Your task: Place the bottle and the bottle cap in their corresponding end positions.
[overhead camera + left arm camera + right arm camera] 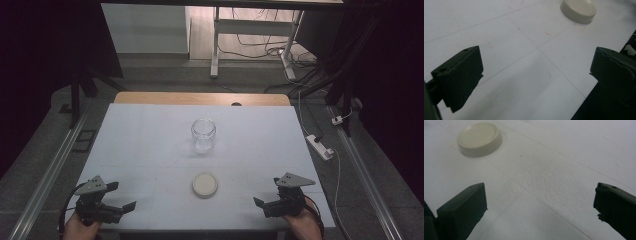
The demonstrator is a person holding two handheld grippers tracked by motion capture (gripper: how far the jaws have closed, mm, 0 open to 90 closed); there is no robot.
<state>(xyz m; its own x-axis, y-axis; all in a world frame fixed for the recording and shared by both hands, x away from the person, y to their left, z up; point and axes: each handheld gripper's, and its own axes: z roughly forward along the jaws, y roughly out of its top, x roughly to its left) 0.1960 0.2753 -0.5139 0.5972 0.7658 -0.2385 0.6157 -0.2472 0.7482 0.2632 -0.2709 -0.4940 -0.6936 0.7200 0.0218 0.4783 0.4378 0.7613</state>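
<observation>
A clear glass jar point(203, 135) stands upright and lidless near the middle of the white table point(145, 150). Its cream round lid point(205, 184) lies flat on the table in front of it, closer to me. My left gripper point(122, 196) rests at the near left corner, jaws wide apart and holding nothing; in the left gripper view the lid point(578, 10) lies far ahead to the right of the open left gripper point(536, 60). My right gripper point(267, 192) sits at the near right, open and holding nothing. The right gripper point(540, 192) has the lid point(479, 138) ahead to its left.
A wooden strip point(200, 98) borders the table's far edge. Beyond it on the floor stand a white desk frame point(216, 45) and loose cables. A white power strip point(320, 146) lies off the table's right side. Metal rails point(47, 175) run along both sides.
</observation>
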